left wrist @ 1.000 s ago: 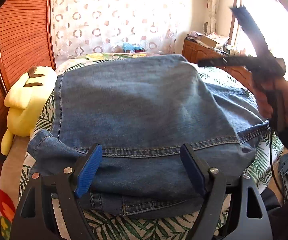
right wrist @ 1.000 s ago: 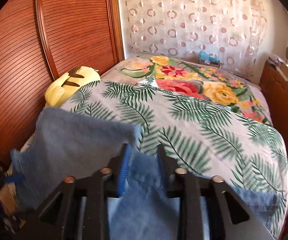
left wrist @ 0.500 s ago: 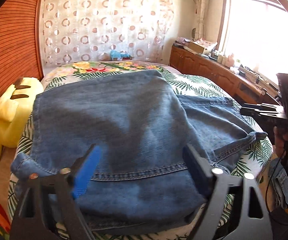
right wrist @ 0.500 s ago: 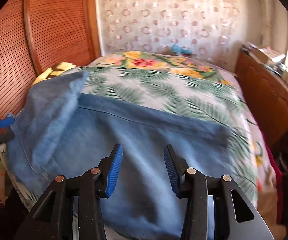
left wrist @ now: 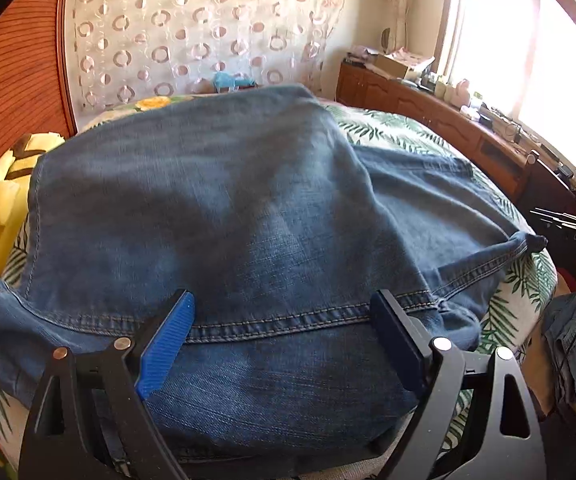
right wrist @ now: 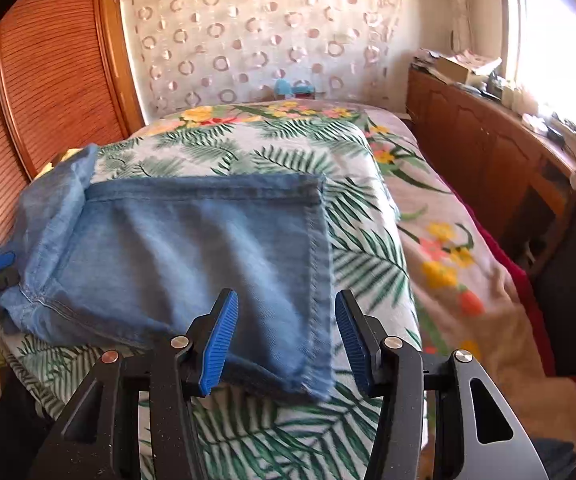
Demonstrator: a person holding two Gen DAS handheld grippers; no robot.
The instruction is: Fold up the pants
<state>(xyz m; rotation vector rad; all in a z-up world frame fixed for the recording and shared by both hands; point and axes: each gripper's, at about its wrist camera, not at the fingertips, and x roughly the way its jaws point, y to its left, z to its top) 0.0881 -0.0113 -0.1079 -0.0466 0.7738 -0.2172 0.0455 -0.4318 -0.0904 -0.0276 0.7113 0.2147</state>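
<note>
The folded denim pants lie on the leaf-print bed, with the left claw spread wide above their stitched hem, pads clear of the cloth, and the right claw opening over their near corner, gripping nothing

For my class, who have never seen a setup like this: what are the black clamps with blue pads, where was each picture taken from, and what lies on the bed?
No robot here: a person holds a two-finger clamp tool in each hand, with a camera on each looking along its fingers. One picture is from the left gripper, the other from the right gripper. Blue jeans lie partly folded on a bed cover printed with leaves and flowers. A yellow plush toy sits at the bed's edge. The left gripper is open above the denim. The right one's jaws are opening over a jeans corner. Neither holds anything.
</note>
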